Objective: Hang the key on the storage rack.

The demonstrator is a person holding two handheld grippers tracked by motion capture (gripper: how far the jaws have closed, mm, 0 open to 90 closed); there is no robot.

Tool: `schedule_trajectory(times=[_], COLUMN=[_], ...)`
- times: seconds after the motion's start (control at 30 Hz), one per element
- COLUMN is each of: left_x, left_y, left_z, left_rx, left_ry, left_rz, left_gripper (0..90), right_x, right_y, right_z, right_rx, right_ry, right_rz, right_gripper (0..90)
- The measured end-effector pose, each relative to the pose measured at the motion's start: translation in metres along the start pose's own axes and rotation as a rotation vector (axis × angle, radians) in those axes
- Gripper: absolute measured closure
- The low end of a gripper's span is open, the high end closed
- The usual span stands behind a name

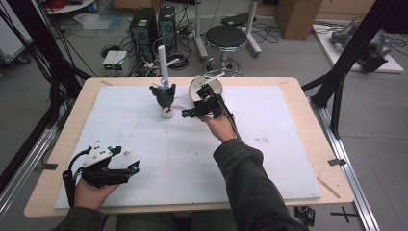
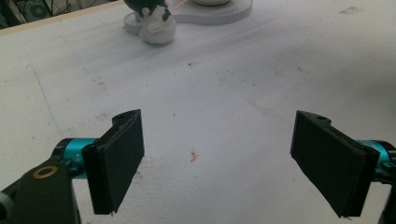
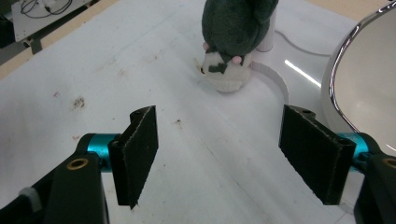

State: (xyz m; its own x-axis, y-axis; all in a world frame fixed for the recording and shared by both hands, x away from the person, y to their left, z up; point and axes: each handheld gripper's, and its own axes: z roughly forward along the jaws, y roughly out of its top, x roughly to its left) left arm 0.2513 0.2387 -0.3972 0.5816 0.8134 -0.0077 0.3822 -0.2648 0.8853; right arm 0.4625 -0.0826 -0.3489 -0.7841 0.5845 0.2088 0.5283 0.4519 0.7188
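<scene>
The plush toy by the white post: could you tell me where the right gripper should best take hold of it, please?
Probably the plush toy's dark body, coming level from the right gripper's side. It hangs head down against the white post, its body facing the open jaws.

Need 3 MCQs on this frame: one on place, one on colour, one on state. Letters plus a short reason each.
1. Where does the plush toy stand?
A. at the far middle of the white board, beside the white post
B. at the near left corner of the board
C. on the floor by the stool

2. What colour is the toy's upper part?
A. bright red
B. dark grey-green
C. yellow

3. How do the jaws of the right gripper stand?
A. shut on the toy
B. shut on the post
C. apart, with nothing between them

Answers:
1 A: the high view shows it at the board's far middle, next to the post.
2 B: the right gripper view shows a dark grey-green top over a whitish bottom.
3 C: the right gripper view shows bare board between the jaws, the toy beyond them.
</scene>
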Motion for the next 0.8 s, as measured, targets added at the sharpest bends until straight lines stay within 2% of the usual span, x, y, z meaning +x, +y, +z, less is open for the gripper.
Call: schedule_trajectory(times=[0.47, 0.7, 0.8], left_x=[-0.0003, -0.0009, -0.0008], left_y=[0.0001, 0.0001, 0.0], left_z=[0.0006, 0.0009, 0.0008], left_rx=[0.003, 0.005, 0.006], left_ry=[0.002, 0.0, 0.0], left_rz=[0.0, 0.004, 0.006], left_gripper=[17.9, 17.9, 17.9], right_x=[-0.0014, 0.0047, 0.0065], right_y=[-0.0019, -0.0037, -0.0079], right_z=[-0.0004, -0.0031, -0.0058], right_rx=[0.002, -0.003, -0.002], right_ry=[-0.001, 0.005, 0.002], right_rz=[0.007, -0.019, -0.015], right_gripper=[27.7, 27.6, 26.6])
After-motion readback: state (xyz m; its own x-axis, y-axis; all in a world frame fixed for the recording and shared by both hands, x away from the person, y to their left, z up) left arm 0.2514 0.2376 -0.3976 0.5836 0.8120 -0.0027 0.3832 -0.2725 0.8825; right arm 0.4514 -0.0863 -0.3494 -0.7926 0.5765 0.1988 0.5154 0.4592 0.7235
